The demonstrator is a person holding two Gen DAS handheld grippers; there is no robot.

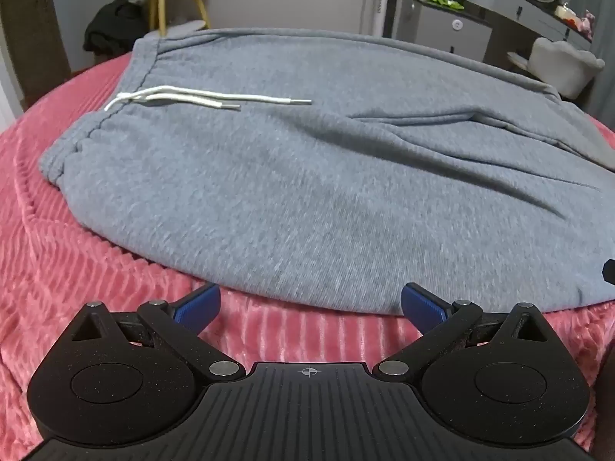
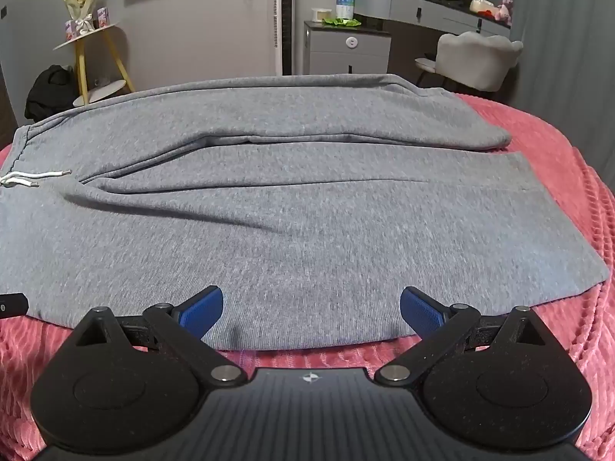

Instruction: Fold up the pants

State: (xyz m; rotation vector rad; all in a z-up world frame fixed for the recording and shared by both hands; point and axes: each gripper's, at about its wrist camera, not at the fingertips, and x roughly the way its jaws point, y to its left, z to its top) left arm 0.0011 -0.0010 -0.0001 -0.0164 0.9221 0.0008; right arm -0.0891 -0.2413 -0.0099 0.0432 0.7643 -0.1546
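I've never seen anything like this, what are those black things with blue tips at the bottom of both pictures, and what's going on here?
Those are two handheld grippers, one in each of a person's hands. Each carries a camera looking forward along its two blue-padded fingers, so each picture is one gripper's own view. The left gripper and right gripper are both open and hold nothing. Ahead lie grey sweatpants, spread flat on a pink ribbed blanket, with a white drawstring at the waistband. The left view faces the waist end, the right view the legs. No fold is visible yet.

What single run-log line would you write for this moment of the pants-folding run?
stage: before first grasp | pants: flat on pink blanket, unfolded | left tool: open, at near edge | right tool: open, at near edge
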